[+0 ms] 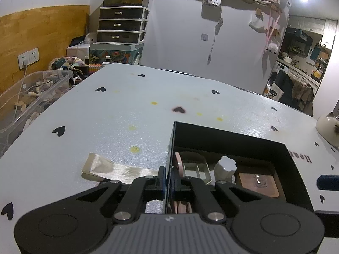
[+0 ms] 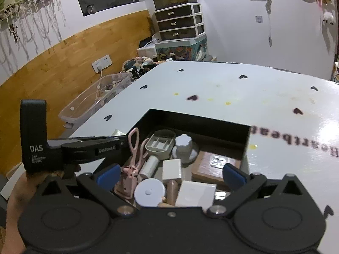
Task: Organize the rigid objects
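Black box on a heart-printed white desk
The left gripper pinched the black box wall; the right gripper hung spread over it, drawers beyond the desk.

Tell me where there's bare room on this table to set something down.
Free: the white tabletop beyond the black box, and the patch left of it, past the strip of tape. Crowded: inside the box, packed with small items; the left gripper clamps its wall, the right gripper hangs open above.

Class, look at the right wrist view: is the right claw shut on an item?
No: the right claw stands wide open above the black box, gripping nothing.
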The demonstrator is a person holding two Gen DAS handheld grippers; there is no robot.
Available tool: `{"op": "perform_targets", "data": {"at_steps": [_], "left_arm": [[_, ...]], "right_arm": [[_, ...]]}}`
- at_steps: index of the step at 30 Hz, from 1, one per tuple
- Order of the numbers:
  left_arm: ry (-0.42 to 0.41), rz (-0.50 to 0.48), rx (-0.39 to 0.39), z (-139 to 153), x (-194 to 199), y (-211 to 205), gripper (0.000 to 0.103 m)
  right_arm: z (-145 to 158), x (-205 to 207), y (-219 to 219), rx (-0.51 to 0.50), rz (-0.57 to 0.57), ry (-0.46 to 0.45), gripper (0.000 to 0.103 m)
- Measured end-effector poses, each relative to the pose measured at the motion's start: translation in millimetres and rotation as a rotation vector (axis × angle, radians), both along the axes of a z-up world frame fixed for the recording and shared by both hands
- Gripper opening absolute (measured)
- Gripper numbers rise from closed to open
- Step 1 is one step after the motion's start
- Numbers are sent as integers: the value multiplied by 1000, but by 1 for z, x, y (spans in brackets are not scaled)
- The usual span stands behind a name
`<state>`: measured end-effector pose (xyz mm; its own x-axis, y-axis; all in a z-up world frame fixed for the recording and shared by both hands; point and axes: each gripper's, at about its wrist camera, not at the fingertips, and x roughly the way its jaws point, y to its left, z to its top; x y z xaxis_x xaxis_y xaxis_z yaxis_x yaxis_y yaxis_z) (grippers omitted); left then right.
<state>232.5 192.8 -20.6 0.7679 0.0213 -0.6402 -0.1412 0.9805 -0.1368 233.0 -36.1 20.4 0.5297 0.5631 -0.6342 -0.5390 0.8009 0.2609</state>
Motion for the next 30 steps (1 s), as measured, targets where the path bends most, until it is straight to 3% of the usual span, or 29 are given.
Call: {"op": "perform_targets", "data": {"at_steps": [22,25,27,30], "left_arm": [[-6,7,8,10,-6,-3,5],[-50,8,18,25,-21,-6,20],[-90,5,28,37,-34,-9,45],[-145,3,52,52,-57,-16,59]], "right_arm": [[16,-31,-30,-24,-66,-111,103],[17,-34,-34,-21,-76,-125,103],[18,-36,-36,-21,-83,-139,103],[18,-40,-38,-19,-91,-158,103]]}}
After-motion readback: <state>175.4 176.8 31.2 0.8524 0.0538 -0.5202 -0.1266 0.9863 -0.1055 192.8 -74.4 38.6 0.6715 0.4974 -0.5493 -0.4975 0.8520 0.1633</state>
